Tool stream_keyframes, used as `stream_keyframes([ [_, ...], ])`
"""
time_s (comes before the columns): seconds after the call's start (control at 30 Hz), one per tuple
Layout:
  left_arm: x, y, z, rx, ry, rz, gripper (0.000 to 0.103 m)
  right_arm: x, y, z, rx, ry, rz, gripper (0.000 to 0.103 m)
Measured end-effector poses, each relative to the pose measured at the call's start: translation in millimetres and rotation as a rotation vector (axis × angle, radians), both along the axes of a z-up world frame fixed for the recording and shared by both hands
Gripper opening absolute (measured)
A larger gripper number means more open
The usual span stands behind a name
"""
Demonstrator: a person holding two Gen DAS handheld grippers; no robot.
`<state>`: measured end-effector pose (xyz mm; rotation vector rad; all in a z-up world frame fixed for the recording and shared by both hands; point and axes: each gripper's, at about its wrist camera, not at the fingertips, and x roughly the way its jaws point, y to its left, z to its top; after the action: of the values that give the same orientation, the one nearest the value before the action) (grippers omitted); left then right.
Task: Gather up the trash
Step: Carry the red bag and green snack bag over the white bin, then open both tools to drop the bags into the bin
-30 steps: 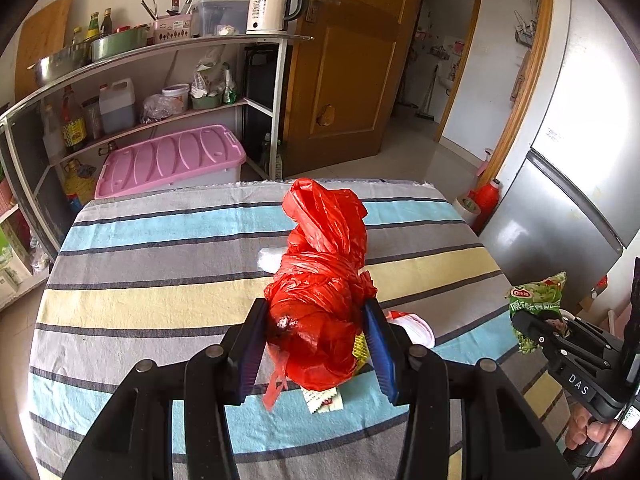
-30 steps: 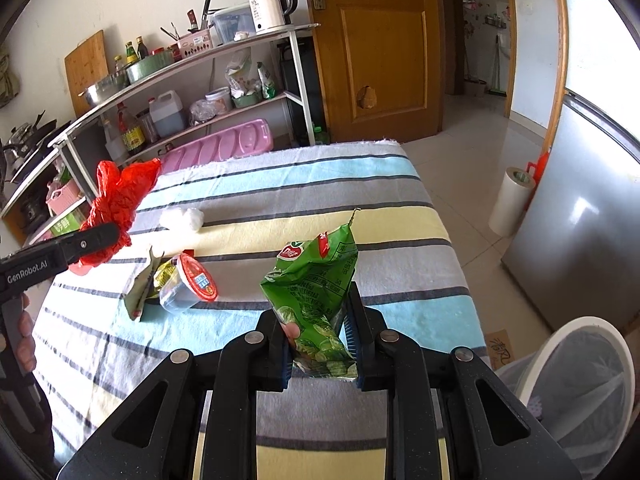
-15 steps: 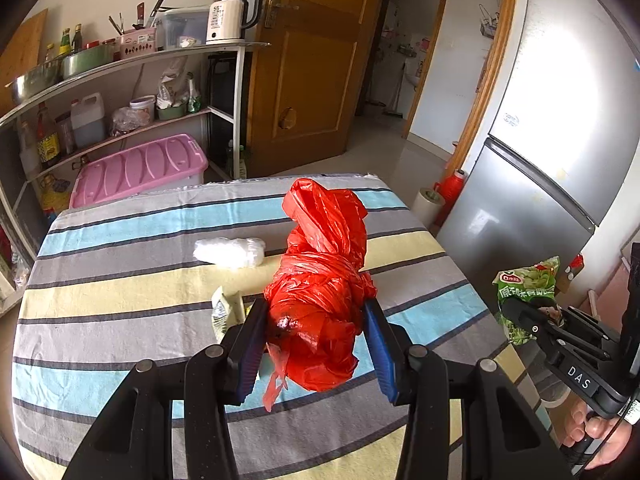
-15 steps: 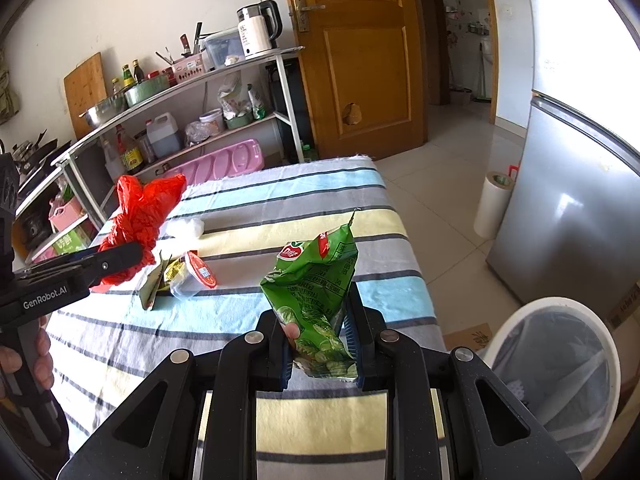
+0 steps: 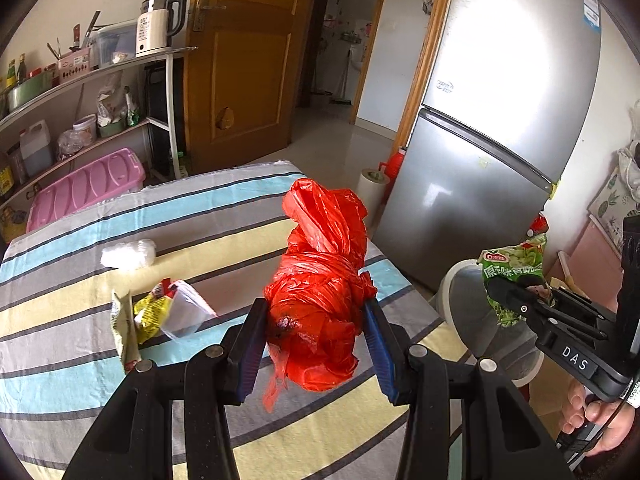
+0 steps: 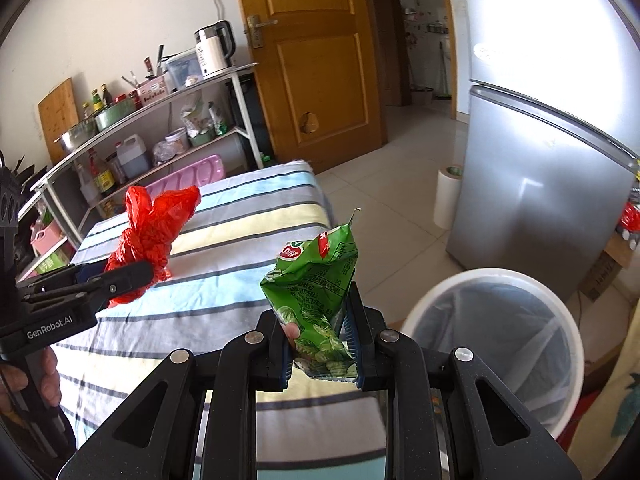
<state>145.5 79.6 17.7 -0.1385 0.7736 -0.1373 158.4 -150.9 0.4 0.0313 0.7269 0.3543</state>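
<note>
Two grips: the left gripper [image 5: 314, 344] clamps a red plastic bag [image 5: 320, 280]; the right gripper [image 6: 318, 350] pinches a green snack packet [image 6: 316, 292] beside the white bin [image 6: 496, 316].

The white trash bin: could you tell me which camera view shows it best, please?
The right wrist view: the white trash bin shows its whole rim and lined inside. In the left wrist view, the right gripper and green snack bag hide most of it.

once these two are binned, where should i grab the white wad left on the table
Take the white wad across its short middle, coming straight down from above. It lies flat and alone on the striped cloth, longer side to side, so the jaws fit best front and back. It looks soft, so it should crush into a pinch. The wrapper pile lies apart from it, nearer the camera, and should not interfere.
</note>
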Motion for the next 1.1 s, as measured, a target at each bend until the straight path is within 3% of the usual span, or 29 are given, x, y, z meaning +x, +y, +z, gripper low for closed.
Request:
stream_keyframes([
  [0.63,18.9,-131.5,-10.7,0.031,0.032,-0.225,0.048,-19.1,-99.5,-2.5,0.011,0.012,-0.187,0.023],
  [1.1,32.7,-215.1,-40.3,0.079,0.09,-0.353,0.048,-11.5,-154.6,-38.6,-0.022,0.108,-0.31,0.023],
])
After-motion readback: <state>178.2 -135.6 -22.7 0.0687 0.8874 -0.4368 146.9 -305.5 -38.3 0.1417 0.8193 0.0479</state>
